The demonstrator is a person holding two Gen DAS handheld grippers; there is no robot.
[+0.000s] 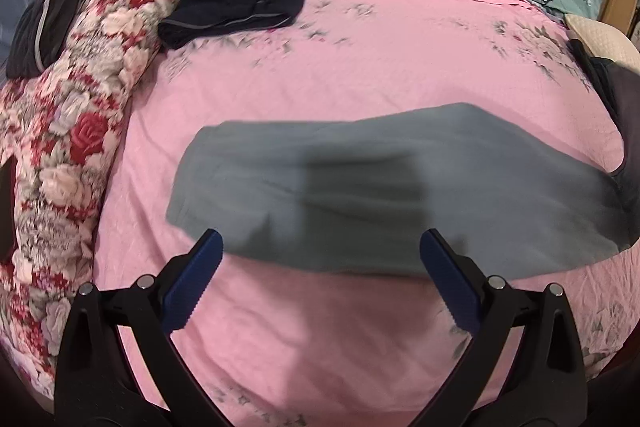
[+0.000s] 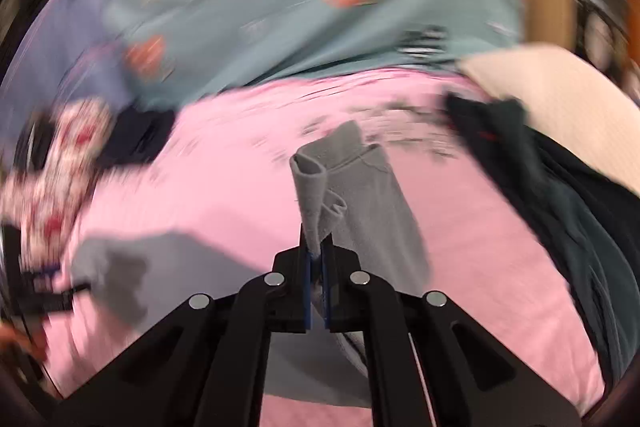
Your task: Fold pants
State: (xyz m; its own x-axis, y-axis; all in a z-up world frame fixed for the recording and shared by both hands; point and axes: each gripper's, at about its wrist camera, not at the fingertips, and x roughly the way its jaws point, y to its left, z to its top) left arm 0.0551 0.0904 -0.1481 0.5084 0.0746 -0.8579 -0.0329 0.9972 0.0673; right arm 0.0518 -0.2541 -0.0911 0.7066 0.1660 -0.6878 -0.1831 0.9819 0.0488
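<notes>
Two tongs are at work, and I read them from my left across. At the far left edge of the bed lies a rolled floral blanket (image 1: 72,115), with a dark navy garment (image 1: 236,3) just beside its upper end. My left tongs (image 1: 320,247) hang spread wide above the pink sheet (image 1: 360,75), gripping nothing, their blue pads (image 1: 196,279) just at the near edge of the grey pants (image 1: 380,187). The pants lie across the middle of the bed as one long band, which I judge to mean the legs are already laid one upon the other. Further right, my right tongs (image 2: 316,259) are pressed together on a bunched end of the grey cloth, holding it raised off the sheet while the rest trails down. That view is badly blurred, so I cannot tell whether the pinched end is waistband or hem. A dark heap of clothes (image 2: 560,211) sits near the right edge. I judge the lengthwise fold done and the crosswise fold just begun; bringing the lifted end over and smoothing remain.
</notes>
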